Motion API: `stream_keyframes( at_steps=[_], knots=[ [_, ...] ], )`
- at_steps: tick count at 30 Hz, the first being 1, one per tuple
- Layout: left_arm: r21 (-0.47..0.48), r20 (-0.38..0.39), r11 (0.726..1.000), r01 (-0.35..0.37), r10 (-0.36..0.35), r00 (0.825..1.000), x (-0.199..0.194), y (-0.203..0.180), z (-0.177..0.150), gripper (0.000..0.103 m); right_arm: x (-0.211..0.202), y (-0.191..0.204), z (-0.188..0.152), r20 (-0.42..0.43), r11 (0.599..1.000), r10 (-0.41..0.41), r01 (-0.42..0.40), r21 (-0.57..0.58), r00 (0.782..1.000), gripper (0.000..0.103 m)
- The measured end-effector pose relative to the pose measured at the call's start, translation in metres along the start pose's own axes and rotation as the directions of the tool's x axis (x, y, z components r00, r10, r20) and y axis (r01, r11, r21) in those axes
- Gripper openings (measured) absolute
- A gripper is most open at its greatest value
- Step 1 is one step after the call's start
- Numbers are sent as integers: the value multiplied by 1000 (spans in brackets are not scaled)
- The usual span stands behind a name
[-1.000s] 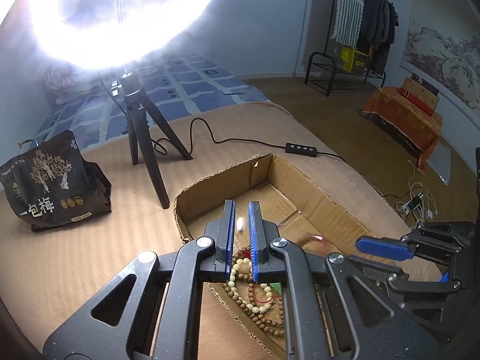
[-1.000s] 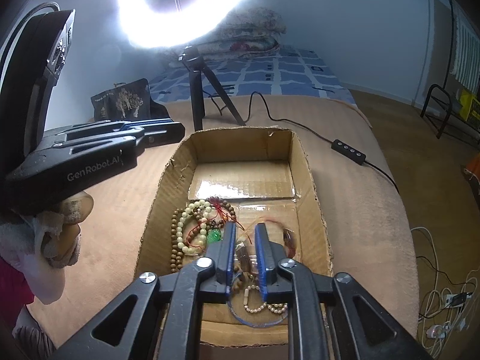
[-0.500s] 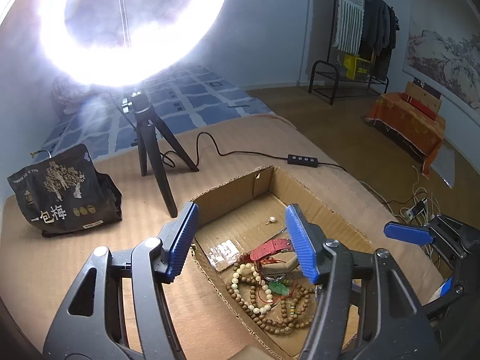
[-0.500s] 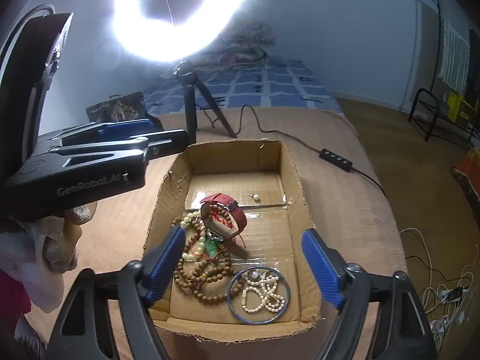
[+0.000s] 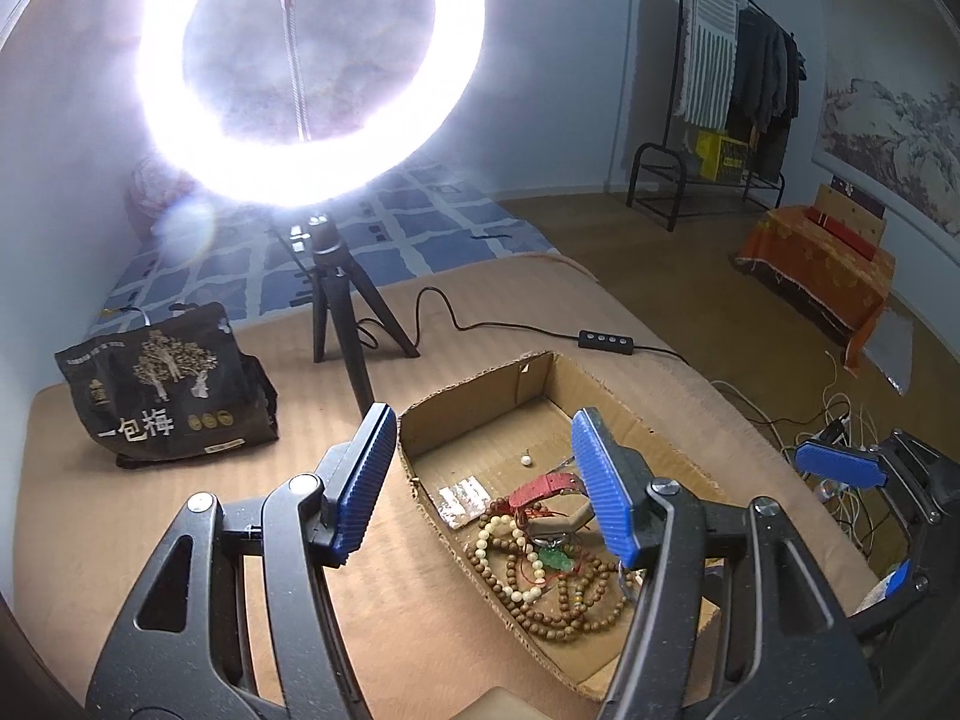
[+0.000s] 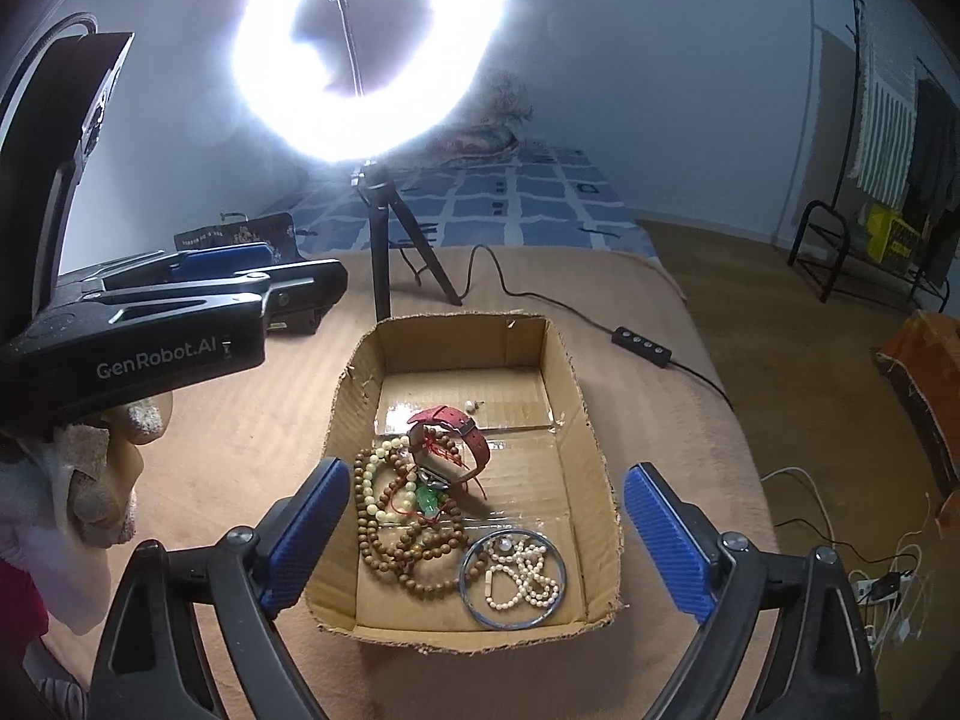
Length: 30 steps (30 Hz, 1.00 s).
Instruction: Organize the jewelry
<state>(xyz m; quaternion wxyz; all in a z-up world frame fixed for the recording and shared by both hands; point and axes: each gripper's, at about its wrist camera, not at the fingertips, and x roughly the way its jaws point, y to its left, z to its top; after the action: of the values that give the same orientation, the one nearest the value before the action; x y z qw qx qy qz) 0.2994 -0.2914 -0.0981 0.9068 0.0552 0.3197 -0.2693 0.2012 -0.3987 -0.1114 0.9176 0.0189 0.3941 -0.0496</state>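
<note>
An open cardboard box (image 6: 591,468) (image 5: 474,396) sits on the tan blanket. Inside lie a red-strapped watch (image 6: 456,426) (image 5: 543,489), brown bead strands (image 6: 420,558) (image 5: 570,606), a cream bead bracelet (image 6: 384,480) (image 5: 501,546), a green pendant (image 6: 429,498) (image 5: 555,558), a blue bangle (image 6: 513,576) around a pearl string (image 6: 522,570), and a loose pearl (image 6: 469,405) (image 5: 526,459). My left gripper (image 5: 486,486) is open and empty above the box's left side. My right gripper (image 6: 486,540) is open and empty above the box's near end.
A ring light on a black tripod (image 5: 336,300) (image 6: 384,228) stands behind the box, its cable and inline remote (image 5: 606,341) (image 6: 642,347) running right. A black printed bag (image 5: 162,384) sits at the left. The blanket's edge drops to the floor at the right.
Both grippers were shut down inside the box over the jewelry; they opened and lifted up and back. The watch and the loose pearl now lie in the box.
</note>
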Motion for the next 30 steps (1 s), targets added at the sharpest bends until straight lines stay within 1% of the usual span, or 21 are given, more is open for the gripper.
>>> stream_keyframes(
  at_steps=[2, 5, 16, 18, 20, 24, 28, 30],
  knots=[
    [-2, 5, 1000, 0, 0, 1000, -9, 2, 1, 63, -9, 4, 1, 9, 1000, -11, 11, -5, 1000, 95],
    [0, 18, 1000, -6, 6, 1000, -24, 2, 0, 63, -22, 8, 1, 27, 1000, -25, 26, -8, 999, 100],
    [7, 67, 1000, -20, 20, 998, -93, 9, -10, 63, -83, 29, 0, 88, 998, -61, 61, 4, 994, 102],
    [17, 76, 999, -27, 25, 997, -108, 9, -14, 65, -94, 35, 0, 99, 998, -68, 68, 7, 993, 102],
    [22, 88, 999, -37, 35, 996, -121, 10, -18, 74, -104, 40, -2, 112, 997, -75, 74, 11, 991, 103],
    [24, 114, 998, -54, 51, 992, -150, 14, -28, 77, -121, 54, -6, 131, 996, -86, 86, 6, 988, 103],
    [23, 120, 998, -57, 54, 991, -168, 19, -39, 82, -135, 69, -13, 152, 995, -102, 103, -2, 983, 103],
    [28, 122, 998, -60, 56, 991, -175, 19, -45, 83, -142, 75, -17, 163, 995, -102, 103, 2, 981, 103]
  ],
)
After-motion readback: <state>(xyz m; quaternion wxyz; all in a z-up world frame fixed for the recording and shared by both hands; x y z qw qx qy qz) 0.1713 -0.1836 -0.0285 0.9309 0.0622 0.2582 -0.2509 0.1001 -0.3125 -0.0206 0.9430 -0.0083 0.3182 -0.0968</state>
